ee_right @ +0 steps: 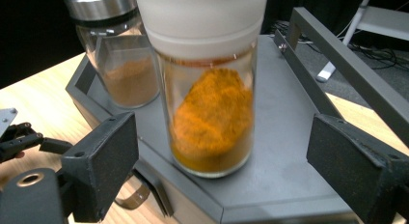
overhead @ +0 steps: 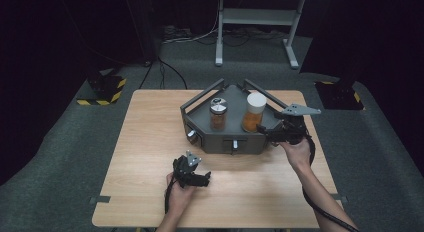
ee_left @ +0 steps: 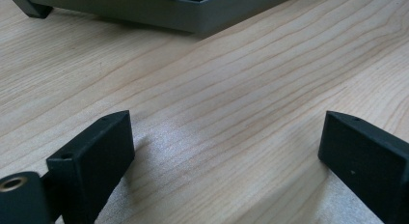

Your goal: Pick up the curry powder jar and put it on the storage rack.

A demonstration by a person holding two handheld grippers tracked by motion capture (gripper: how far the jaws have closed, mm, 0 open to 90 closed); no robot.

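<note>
A grey tray [overhead: 226, 142] with side rails stands on the wooden table [overhead: 150, 142]. Two glass jars stand upright in it. The white-lidded jar [overhead: 254, 112] holds orange powder. The silver-lidded jar [overhead: 218, 113] holds brown powder. My right gripper [overhead: 266, 132] is at the tray's right front corner. In the right gripper view it is open [ee_right: 224, 137], its jaws apart on either side of the orange jar [ee_right: 212, 118], not touching it. The silver-lidded jar [ee_right: 120, 55] is behind to the left. My left gripper [overhead: 204, 178] rests open [ee_left: 226, 132] over bare wood in front of the tray [ee_left: 193, 19].
The tray front carries a round knob [overhead: 191, 135] and a small handle [overhead: 235, 144]. A white metal stand [overhead: 257, 22] and cables are on the floor behind the table. Yellow-black striped bases [overhead: 102, 89] [overhead: 340, 94] flank the table's far corners.
</note>
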